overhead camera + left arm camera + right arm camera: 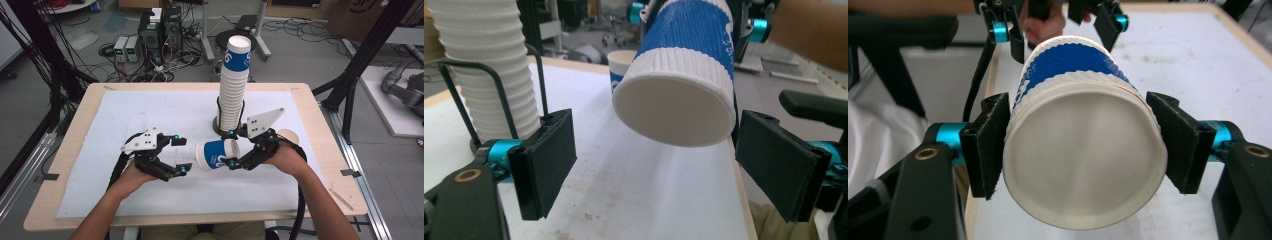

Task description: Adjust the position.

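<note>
High view: my right gripper (233, 149) pinches a blue-and-white paper cup (216, 154) lying sideways above the white mat (150, 115), its axis pointing left toward my spread, empty left gripper (181, 155), with the tall cup stack (234, 85) just behind.

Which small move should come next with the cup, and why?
Probably lift the cup toward the stack. The right claw grips it sideways, the left claw stands open beside it, and the stack sits just behind.
</note>
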### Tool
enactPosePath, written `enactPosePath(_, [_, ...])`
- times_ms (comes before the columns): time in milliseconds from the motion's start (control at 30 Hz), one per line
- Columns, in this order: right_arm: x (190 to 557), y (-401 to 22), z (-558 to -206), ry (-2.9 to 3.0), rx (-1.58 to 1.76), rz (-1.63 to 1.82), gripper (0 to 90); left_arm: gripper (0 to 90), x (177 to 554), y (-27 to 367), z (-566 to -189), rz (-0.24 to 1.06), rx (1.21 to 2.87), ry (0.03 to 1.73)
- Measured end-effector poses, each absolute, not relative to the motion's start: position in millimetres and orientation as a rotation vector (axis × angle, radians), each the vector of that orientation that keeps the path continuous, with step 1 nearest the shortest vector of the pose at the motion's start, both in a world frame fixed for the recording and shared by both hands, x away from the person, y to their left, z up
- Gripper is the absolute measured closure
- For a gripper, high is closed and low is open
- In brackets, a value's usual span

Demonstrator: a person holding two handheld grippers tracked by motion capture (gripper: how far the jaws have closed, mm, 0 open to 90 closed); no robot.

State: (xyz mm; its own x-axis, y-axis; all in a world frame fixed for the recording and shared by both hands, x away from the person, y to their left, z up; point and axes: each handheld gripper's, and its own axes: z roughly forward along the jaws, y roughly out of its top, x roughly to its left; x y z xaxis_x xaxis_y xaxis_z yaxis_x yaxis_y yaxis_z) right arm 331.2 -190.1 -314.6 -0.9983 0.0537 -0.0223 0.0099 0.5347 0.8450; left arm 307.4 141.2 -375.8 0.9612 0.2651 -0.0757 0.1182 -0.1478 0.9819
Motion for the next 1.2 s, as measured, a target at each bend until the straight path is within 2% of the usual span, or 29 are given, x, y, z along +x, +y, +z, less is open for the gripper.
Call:
enactPosePath(600, [326,-209,-346,2.534,0.186,1.837,29.9,15.8,305,134,-380,0.097,1.636,0.236])
enactPosePath(867, [326,-207,-351,2.515,0.187,1.895,30.0,15.5,304,127,-381,0.107,1.627,0.177])
enactPosePath(1200, [326,-204,-353,2.503,0.182,1.955,30.0,14.7,305,119,-381,0.095,1.608,0.181])
